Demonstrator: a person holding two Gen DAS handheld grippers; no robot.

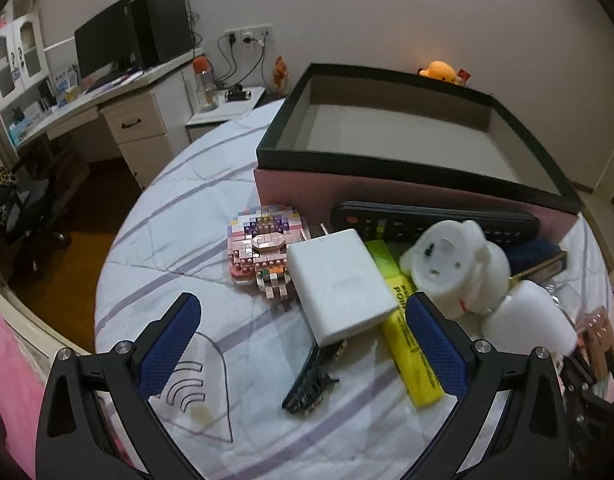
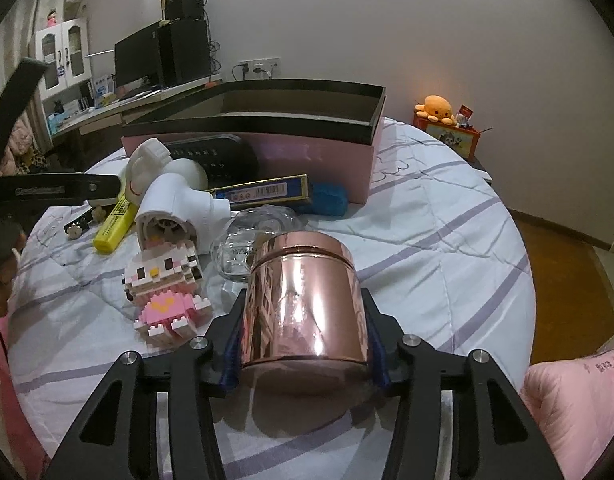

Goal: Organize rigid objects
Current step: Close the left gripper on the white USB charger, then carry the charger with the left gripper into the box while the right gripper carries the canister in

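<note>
Rose-gold tin (image 2: 303,300), shiny, cylindrical, lidded, upright

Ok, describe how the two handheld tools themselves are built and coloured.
Both match: the left tool and right tool have black angular plastic frames with triangular cut-outs, silver round screw heads at the joints, and blue textured pads lining the fingers. No cables or sleeves show.
</note>
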